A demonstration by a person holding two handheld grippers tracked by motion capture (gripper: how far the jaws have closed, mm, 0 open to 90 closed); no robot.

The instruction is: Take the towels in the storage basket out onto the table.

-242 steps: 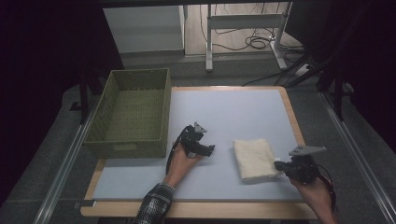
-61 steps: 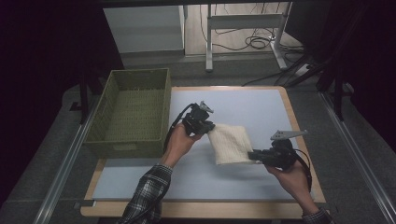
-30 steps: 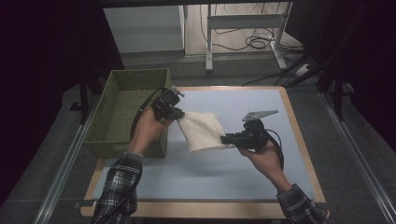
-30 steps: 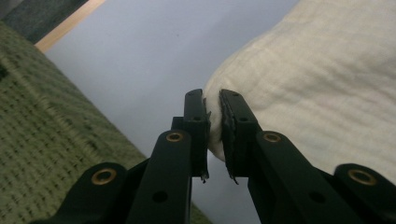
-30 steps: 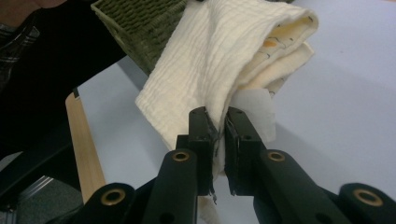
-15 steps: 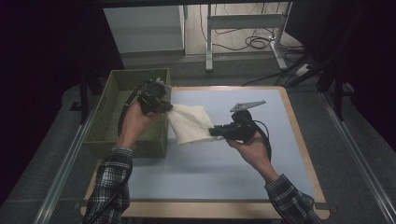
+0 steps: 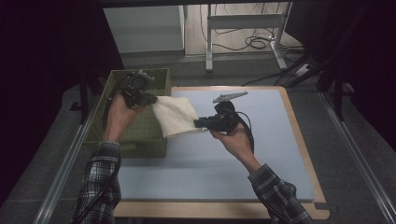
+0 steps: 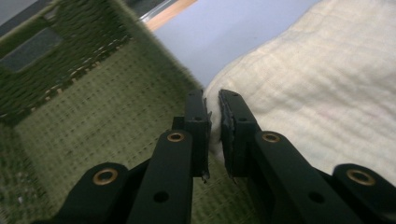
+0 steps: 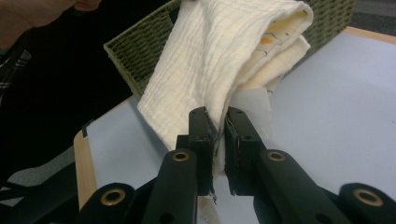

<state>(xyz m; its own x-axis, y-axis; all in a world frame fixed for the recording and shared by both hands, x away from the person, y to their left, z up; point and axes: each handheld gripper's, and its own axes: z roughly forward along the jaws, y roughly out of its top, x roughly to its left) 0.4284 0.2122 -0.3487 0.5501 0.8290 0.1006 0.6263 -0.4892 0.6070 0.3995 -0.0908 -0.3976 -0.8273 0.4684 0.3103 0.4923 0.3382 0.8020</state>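
Left of centre in the high view: folded cloth (image 7: 173,115) pinched by both left gripper (image 7: 148,99) and right gripper (image 7: 200,124), spanning basket (image 7: 140,135) rim. Risk: snagging on rim, unfolding on uneven release.

A lab workspace is showing: metal desk legs (image 7: 243,32) and loose cables (image 7: 254,43) are lying on bare floor at upper centre; dark surroundings are enclosing the table (image 7: 261,154).

- Folded cream cloth (image 7: 175,116), waffle-textured, soft. I see it lifted clear of the table, slung between two pinched edges, sagging slightly.
- One end hangs over the green woven basket (image 7: 140,135) by its near right corner; the other end reaches out over the blue tabletop.
- Orange-marked inner layers show at its open fold.
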